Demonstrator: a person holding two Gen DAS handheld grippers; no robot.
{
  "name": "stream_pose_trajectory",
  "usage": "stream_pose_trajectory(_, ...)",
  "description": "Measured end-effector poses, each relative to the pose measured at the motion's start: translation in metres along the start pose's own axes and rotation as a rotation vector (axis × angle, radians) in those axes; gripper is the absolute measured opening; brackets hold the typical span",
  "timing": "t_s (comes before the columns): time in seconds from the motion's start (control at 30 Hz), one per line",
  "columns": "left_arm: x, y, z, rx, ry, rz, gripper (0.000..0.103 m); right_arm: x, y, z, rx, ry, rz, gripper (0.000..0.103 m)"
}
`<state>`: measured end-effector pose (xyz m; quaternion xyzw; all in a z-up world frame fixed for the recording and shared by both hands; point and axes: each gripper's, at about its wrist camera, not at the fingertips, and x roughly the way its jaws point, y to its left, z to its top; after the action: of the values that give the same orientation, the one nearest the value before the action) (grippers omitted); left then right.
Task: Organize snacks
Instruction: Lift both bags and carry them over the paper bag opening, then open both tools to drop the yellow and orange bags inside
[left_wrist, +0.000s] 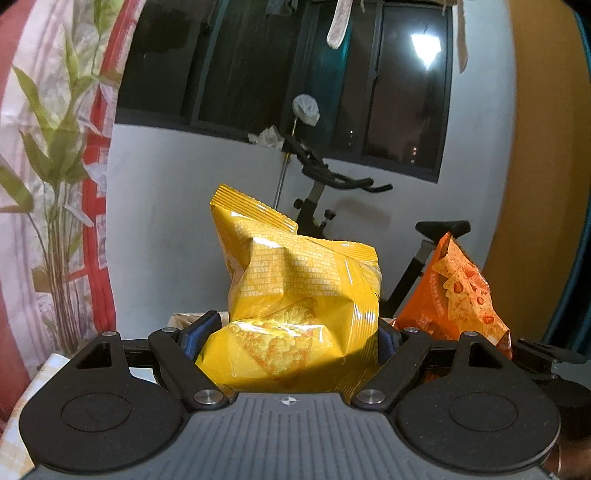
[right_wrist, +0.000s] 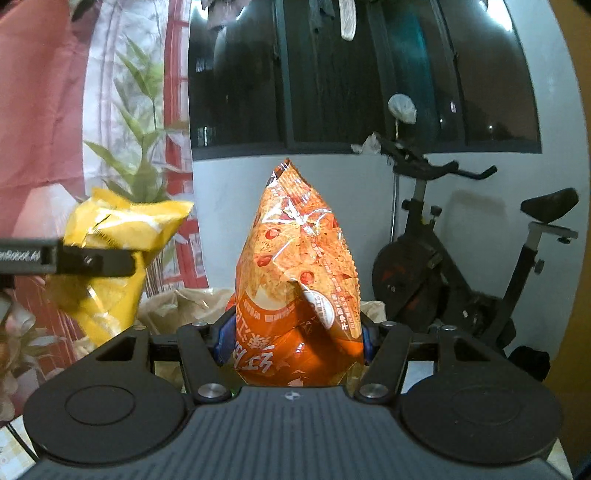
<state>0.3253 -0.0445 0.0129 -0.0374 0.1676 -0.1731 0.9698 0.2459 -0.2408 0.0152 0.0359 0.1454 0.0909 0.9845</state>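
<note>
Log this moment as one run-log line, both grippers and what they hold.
left gripper: shut on yellow snack bag | right gripper: shut on orange snack bag | both bags held in the air

Crumpled yellow snack bag and upright orange snack bag, both aloft, side by side.

Glossy crinkled foil-plastic yellow snack bag and orange snack bag; matt black plastic tongs.
</note>
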Motion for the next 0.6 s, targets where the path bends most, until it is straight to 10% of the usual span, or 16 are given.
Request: stream_pose_trajectory(0.6, 0.054, 0.025, -0.009, 0.012, 0.139, 0.002, 0.091, 0.045, -0.016, -0.014, 0.052, 0.143, -0.014, 0.068)
